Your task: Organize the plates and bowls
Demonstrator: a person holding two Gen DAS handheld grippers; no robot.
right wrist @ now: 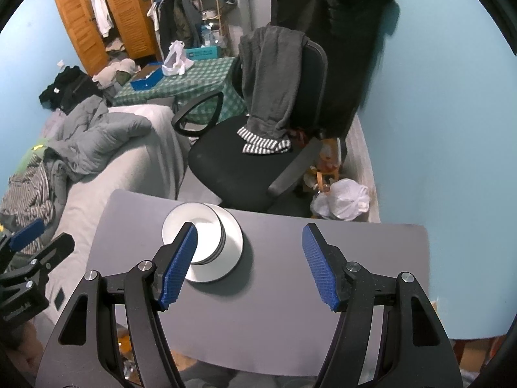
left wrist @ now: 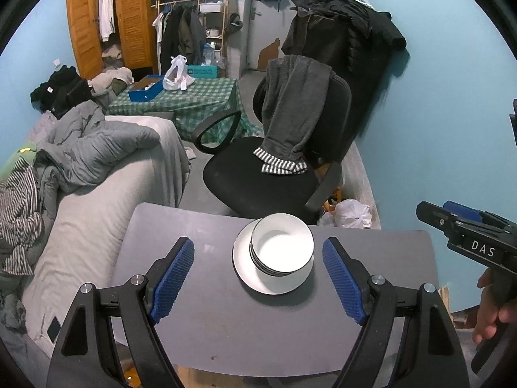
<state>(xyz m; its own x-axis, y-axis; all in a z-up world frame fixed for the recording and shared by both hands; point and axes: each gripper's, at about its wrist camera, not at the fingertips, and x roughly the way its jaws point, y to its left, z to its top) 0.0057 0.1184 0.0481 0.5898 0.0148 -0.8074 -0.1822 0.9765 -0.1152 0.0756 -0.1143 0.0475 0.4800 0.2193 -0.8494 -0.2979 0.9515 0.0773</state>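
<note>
Looking along the left gripper (left wrist: 258,274): jaws wide, empty, flanking stacked bowls (left wrist: 281,242) on a white plate (left wrist: 255,274), grey table (left wrist: 194,323).

Right wrist view: right gripper (right wrist: 248,265) wide, empty; stack (right wrist: 206,229) sits beyond its left finger, apparently untouched.

A lived-in bedroom; bed (left wrist: 97,226), wooden wardrobe (left wrist: 129,22), clothes-draped office chair (left wrist: 258,174).
</note>
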